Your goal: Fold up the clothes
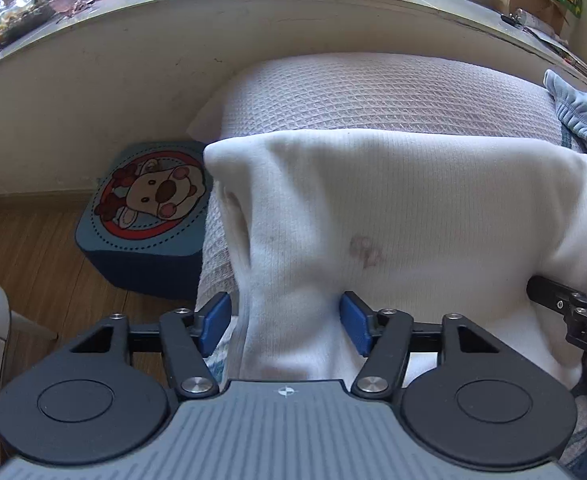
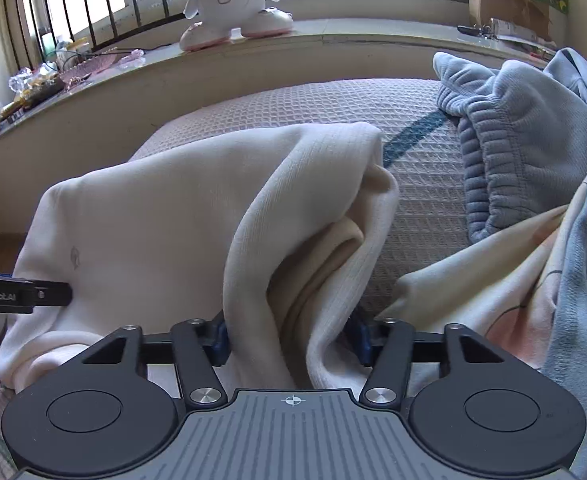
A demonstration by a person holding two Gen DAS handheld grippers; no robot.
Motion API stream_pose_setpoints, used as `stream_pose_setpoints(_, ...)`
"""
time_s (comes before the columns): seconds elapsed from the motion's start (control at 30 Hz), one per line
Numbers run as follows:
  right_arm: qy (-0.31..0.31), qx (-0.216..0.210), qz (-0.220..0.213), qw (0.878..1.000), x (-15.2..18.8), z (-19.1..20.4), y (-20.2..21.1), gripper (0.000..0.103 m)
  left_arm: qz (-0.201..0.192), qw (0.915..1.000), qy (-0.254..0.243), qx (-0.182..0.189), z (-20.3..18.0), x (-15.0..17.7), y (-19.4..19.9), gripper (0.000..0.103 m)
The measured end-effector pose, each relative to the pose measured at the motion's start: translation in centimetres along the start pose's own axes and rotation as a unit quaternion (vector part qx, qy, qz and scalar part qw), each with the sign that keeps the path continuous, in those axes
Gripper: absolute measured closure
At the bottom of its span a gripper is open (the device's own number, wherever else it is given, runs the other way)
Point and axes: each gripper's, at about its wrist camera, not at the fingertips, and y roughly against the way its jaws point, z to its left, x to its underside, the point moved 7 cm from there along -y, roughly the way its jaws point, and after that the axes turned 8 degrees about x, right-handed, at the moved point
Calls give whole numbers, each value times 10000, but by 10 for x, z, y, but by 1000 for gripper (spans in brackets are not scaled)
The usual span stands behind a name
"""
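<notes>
Left gripper point(image 1: 286, 322): jaws spread wide, blue pads point(image 1: 356, 322) standing well apart, white fabric point(image 1: 373, 208) bunched between them. Right gripper point(image 2: 291, 340): jaws likewise spread, blue pads mostly hidden by folds of the same fabric. Both point forward, side by side; each shows at the edge of the other's view.

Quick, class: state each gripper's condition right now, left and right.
Left gripper: fingers apart, white garment bunched between them; grip cannot be told.
Right gripper: same garment between its fingers; grip cannot be told.
</notes>
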Motion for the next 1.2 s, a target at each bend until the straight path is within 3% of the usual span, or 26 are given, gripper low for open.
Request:
stream_pose_setpoints(0.17, -76, 3, -217, 9997, 5, -18, 45, 42, -45, 9997, 103, 204, -6, 16, 38, 44)
stream_pose_setpoints(0.33, -245, 234, -386, 9987, 31, -55, 94, 41, -343, 9956, 217, 842, -28, 43, 83, 44)
stream_pose_setpoints(0.5, -543, 821, -498, 9939, 53, -130, 146, 42, -133, 9918, -15, 1271, -61, 84, 109, 42)
stream_pose_setpoints(0.6, -483, 1424, -623, 9867, 55, -174, 179, 42, 80, 9889, -342, 1440, -81, 111, 115, 32)
stream_pose_setpoints(0.73, -349, 2052, -867, 9742, 42, -216, 211, 41, 357, 9852, -694, 1529, -101, 143, 114, 31)
stream_pose_setpoints(0.87, -81, 2327, -949, 9679, 19, -237, 212, 42, 566, 9833, -681, 1592, -109, 165, 110, 31)
stream_pose_setpoints(0.97, -178, 2074, -552, 9765, 13, -243, 201, 42, 662, 9824, -623, 1632, -113, 179, 109, 31)
stream_pose_setpoints(1.1, -95, 1001, -63, 9949, 42, -204, 197, 42, 657, 9817, -521, 1708, -117, 193, 116, 29)
stream_pose_setpoints(1.2, 70, 347, 248, 9991, 70, -164, 190, 43, 721, 9799, -627, 1753, -124, 201, 118, 29)
